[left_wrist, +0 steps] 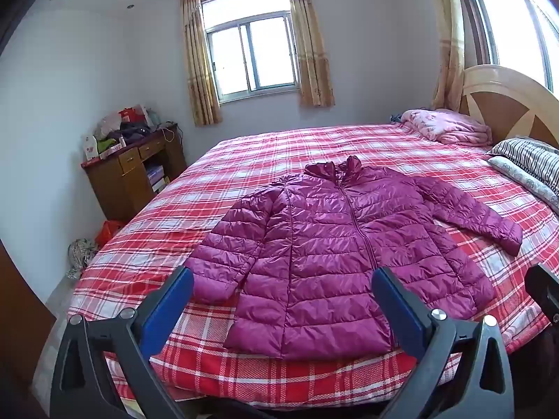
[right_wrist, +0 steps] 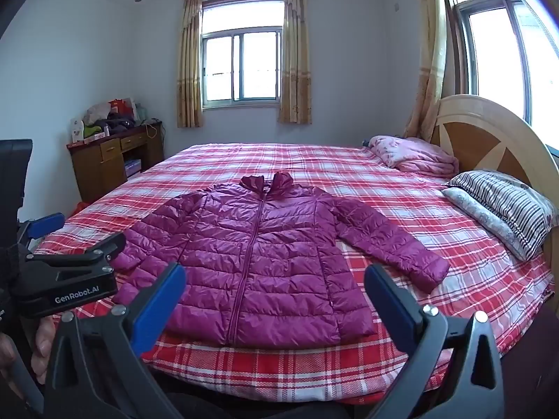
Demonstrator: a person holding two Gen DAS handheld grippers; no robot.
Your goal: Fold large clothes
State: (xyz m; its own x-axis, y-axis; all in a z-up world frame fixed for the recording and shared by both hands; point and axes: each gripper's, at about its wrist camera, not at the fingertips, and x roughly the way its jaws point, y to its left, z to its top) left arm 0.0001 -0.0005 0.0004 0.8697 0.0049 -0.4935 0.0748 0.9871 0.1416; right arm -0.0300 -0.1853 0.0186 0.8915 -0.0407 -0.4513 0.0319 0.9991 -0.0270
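Two grippers: both up in front of the bed, neither touching anything yet.
Left gripper (left_wrist: 283, 300): fingers spread as wide as they go, nothing between them, just hanging over the near edge of the bed.
Right gripper (right_wrist: 276, 296): same deal, fingers wide apart and empty, pointing down a bit toward the hem.
Jacket (left_wrist: 335, 244): purple puffer, zipped up, lying flat and face up in the middle of the bed, collar toward the far wall, hem toward us.
Sleeves: left sleeve (left_wrist: 227, 244) sits tucked close along the body, right sleeve (left_wrist: 471, 216) angles out toward the pillows.
Step, my guess: right at the start. It looks laid out and smoothed but no fold is in it yet.
Next move, my guess: pinch a sleeve cuff or a shoulder edge and bring it across the front. Puffer fabric is slick and springy, so the fingers probably need a decent bite of material or it will slide out.
Bed (right_wrist: 349, 181): red and white plaid sheet, pretty flat, loads of free room around the jacket.
Headboard end: folded pink blanket (right_wrist: 415, 157) and a striped pillow (right_wrist: 503, 206) by the wooden headboard (right_wrist: 489, 136), well clear of the jacket.
Room: white walls, two windows with yellowish curtains (right_wrist: 297, 63), wooden cabinet (right_wrist: 108, 160) in the far left corner piled with stuff.
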